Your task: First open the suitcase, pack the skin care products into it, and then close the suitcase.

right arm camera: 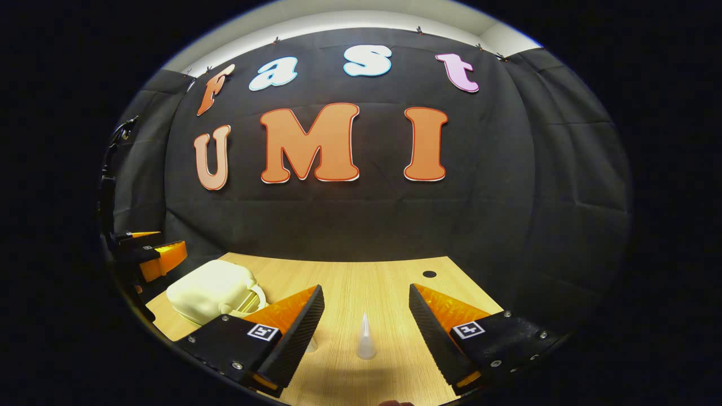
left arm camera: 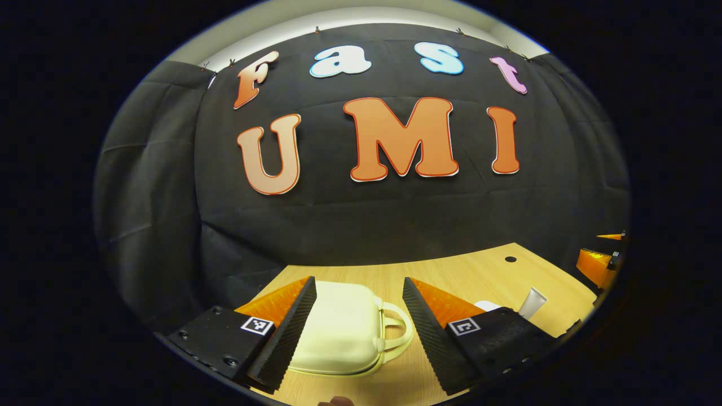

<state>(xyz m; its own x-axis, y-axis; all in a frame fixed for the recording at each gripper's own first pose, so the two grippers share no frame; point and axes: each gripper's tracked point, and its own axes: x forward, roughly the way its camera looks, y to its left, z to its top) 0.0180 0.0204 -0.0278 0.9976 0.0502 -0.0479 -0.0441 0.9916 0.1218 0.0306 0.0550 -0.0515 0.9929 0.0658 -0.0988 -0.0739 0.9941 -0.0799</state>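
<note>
The small cream suitcase (left arm camera: 338,330) sits shut on the surface (left arm camera: 462,276) at 6 o'clock between the left gripper (left arm camera: 358,327)'s wide-open, empty fingers, looking hard and light, best grabbed by its handle (left arm camera: 395,332).

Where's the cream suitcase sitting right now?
The closed cream hard-shell suitcase lies on the wooden table, framed between the left gripper's open fingers in the left gripper view. In the right gripper view it sits at the table's left.

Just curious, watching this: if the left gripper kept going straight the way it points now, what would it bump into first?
Most likely the cream suitcase, which lies closed on the table right between the open fingers of the left gripper. How near it is, is hard to judge.
</note>
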